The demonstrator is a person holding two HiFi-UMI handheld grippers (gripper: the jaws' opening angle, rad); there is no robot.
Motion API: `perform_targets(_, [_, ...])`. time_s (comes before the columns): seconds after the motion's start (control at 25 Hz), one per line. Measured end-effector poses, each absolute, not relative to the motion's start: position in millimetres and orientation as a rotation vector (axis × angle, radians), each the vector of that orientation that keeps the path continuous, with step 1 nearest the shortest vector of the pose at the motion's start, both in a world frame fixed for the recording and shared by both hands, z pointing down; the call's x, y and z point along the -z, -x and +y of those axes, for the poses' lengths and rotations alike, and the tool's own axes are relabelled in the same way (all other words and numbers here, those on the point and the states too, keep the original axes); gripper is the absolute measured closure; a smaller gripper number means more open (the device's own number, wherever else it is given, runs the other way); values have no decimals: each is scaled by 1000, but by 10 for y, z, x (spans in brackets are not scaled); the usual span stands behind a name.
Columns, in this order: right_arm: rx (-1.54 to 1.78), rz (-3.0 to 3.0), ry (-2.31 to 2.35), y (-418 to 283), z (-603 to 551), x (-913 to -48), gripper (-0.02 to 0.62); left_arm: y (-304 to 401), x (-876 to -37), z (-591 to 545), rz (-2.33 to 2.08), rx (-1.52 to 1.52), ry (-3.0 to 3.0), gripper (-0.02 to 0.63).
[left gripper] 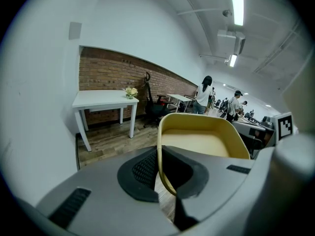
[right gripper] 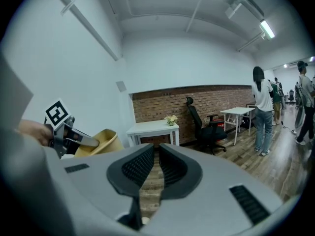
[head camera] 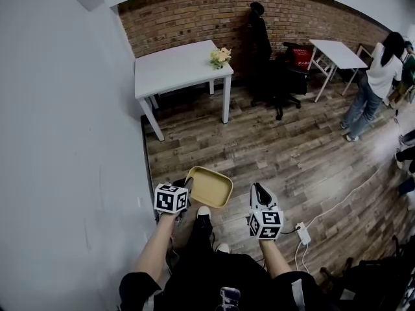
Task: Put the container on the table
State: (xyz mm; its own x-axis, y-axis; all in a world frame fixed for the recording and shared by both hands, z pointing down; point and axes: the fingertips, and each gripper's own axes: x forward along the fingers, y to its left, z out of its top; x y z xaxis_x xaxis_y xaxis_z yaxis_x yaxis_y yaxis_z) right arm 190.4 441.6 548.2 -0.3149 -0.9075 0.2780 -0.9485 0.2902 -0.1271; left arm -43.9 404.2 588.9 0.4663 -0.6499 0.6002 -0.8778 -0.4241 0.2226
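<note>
- Left gripper [left gripper: 158,170] is clamped on the near rim of the container [left gripper: 206,144], one jaw inside, one outside; right gripper [right gripper: 155,167] is nearly closed on nothing
- Container is held in the air above the floor, well apart from the table [head camera: 181,67]
- Probably light, stiff, smooth plastic; may tilt in a one-sided pinch; rim is the natural hold
- Shallow, yellow, round-cornered, empty

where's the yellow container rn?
Head view, low centre-left: the yellow container hangs above the wood floor, its rim clamped in the left gripper, well short of the white table by the brick wall.
</note>
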Motion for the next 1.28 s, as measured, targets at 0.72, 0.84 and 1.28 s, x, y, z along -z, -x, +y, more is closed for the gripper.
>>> perform_targets(0.72, [-418,-2362,-1769,-1451,2712,-5440,569,780,-5971,2256,-1200,-609,-2225,589])
perform_targets(0.84, [-423,-2357,-1770,-1333,2449,-5415,569,875,-5932,1970,-1190,-610,-2231,589])
perform_targets(1.28, [-433,-2319,-1804,-987,1661,-5434,569,1325,-6017,1200,-1166,-615,-2229,589])
